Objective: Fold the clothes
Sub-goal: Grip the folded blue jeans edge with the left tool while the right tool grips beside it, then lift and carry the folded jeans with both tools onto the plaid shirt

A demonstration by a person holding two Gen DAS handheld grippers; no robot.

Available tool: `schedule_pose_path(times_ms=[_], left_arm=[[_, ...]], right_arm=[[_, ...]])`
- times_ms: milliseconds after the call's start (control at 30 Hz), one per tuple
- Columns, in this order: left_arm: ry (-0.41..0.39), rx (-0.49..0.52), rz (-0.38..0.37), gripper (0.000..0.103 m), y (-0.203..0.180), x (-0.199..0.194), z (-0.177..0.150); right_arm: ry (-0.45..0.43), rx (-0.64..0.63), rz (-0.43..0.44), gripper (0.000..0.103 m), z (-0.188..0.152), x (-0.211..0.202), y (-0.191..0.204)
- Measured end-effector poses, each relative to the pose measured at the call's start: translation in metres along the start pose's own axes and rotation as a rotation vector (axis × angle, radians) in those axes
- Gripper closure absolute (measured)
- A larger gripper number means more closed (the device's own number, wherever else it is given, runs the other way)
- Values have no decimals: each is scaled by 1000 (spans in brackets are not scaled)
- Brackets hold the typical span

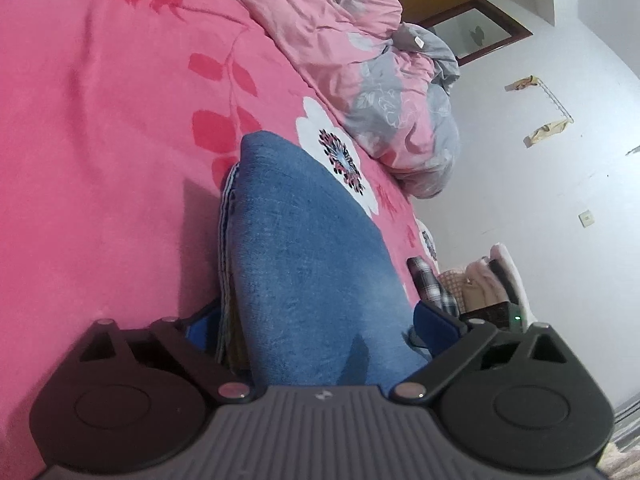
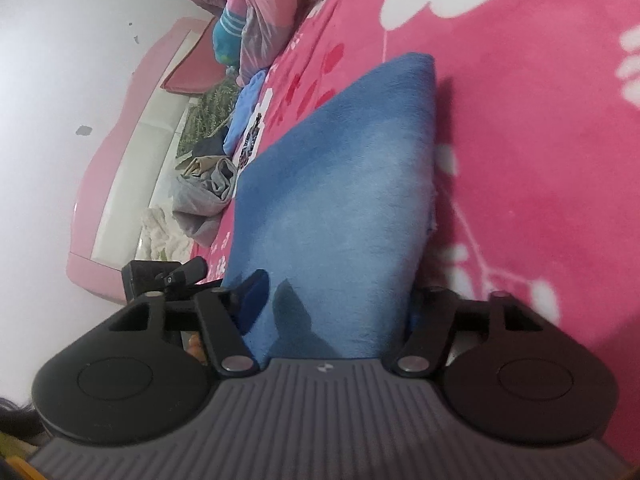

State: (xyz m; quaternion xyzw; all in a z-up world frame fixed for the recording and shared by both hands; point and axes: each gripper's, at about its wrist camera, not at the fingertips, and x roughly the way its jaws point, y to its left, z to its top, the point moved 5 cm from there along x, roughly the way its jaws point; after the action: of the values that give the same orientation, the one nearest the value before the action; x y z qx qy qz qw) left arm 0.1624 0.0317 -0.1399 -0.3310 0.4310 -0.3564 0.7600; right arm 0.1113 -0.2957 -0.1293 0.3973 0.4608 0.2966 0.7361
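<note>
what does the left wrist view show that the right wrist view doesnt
Only the left wrist view: a crumpled pink and grey floral quilt, a dark-framed picture on the wall and the left gripper.
Only the right wrist view: a pink and white headboard, a grey rolled garment and the right gripper.
Both: the folded blue denim garment between the jaws, on the pink floral bedspread.

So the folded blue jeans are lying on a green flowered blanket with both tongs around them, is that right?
Not quite. The blanket is pink with red and white flowers, not green; both wrist views show it. The rest holds: the folded blue jeans lie on it, with the left tongs and the right tongs each straddling them.
</note>
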Motion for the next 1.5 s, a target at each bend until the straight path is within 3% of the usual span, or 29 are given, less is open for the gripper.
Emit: schedule_pose_path(times_ms=[100, 167, 233, 433, 833, 1167, 1500], left_arm=[[-3, 23, 7, 0, -4, 9, 2], [-10, 11, -4, 0, -6, 10, 3], [-17, -8, -18, 1, -7, 9, 4], [-47, -113, -91, 3, -6, -1, 6], [-33, -86, -141, 3, -44, -12, -5], [119, 61, -139, 3, -124, 58, 3], [330, 261, -214, 3, -242, 216, 21]], right_arm=[[2, 23, 43, 54, 10, 15, -4], [-1, 37, 85, 68, 16, 28, -7], [-13, 60, 116, 72, 19, 34, -9], [-50, 38, 117, 75, 14, 24, 7], [-154, 94, 161, 75, -16, -10, 25], [-449, 230, 227, 75, -63, -80, 6], [-843, 316, 277, 75, -58, -201, -33]])
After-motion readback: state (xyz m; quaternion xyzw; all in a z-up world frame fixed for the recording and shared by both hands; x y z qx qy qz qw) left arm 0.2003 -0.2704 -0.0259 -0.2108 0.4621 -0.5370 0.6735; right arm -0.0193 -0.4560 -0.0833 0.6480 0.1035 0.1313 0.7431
